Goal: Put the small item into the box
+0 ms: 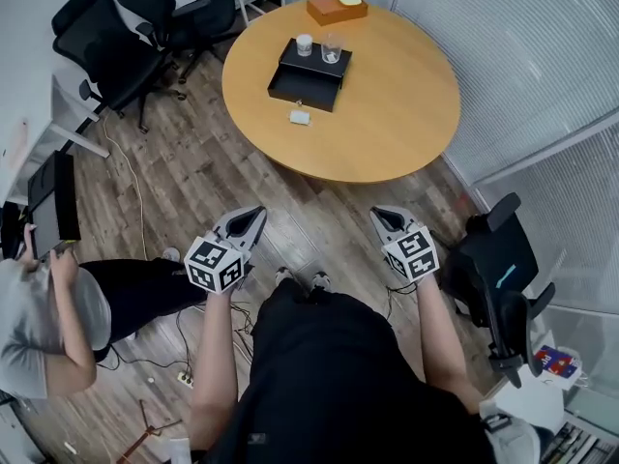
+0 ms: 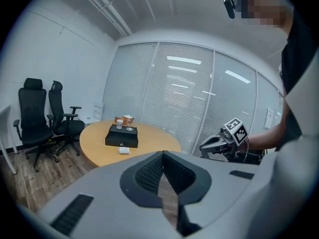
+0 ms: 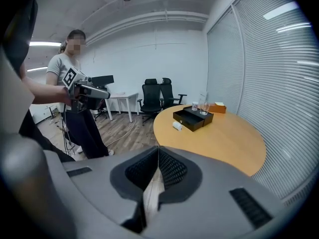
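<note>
Round table (image 1: pixel 387 114) holds a black box (image 1: pixel 309 73) with a small white item (image 1: pixel 299 117) beside it, while the left gripper (image 1: pixel 255 213) and right gripper (image 1: pixel 379 213) are closed and empty.

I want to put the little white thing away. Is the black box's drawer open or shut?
Open. The drawer sticks out of the black box toward the small white item, its hollow inside showing.

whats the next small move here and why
Probably step toward the table and bring the right gripper toward the small white item, opening its jaws. The right gripper and the left gripper are shut, empty and well short of the table; the item lies beside the black box, whose drawer is open.
</note>
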Available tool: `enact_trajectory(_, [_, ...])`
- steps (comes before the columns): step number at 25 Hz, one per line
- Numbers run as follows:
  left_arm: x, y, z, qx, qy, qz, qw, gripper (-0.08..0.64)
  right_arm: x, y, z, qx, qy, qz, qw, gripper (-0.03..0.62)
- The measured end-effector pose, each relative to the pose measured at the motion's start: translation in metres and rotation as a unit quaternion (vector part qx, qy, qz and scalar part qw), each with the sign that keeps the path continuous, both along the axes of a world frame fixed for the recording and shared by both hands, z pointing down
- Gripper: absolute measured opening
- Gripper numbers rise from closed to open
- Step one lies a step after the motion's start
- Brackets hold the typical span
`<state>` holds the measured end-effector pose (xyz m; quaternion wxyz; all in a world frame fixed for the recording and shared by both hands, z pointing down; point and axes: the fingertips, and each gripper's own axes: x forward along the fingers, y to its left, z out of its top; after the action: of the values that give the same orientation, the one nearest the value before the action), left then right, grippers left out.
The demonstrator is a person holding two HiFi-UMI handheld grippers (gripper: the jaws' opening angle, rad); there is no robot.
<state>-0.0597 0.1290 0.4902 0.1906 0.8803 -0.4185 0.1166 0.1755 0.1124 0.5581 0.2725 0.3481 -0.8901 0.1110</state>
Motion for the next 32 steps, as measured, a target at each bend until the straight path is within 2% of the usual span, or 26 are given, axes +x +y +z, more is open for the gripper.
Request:
enact_trajectory(16, [-0.01, -0.04, 0.011, -0.007, 0.001, -0.018, 0.9998, 0.008, -0.007, -0.036, 0.01, -0.007, 0.002, -0.012, 1.0, 0.005])
enact_trajectory(26, [-0.015, -0.097, 0.025, -0.025, 0.003, 0.008, 0.9996, 0.007, -0.016, -0.081, 0.02, -0.023, 0.006, 0.012, 1.0, 0.005])
enact_trajectory(32, [-0.016, -0.129, 0.04, -0.046, 0.003, 0.041, 0.9981, 0.008, -0.033, -0.123, 0.016, -0.019, 0.006, 0.027, 0.999, 0.005])
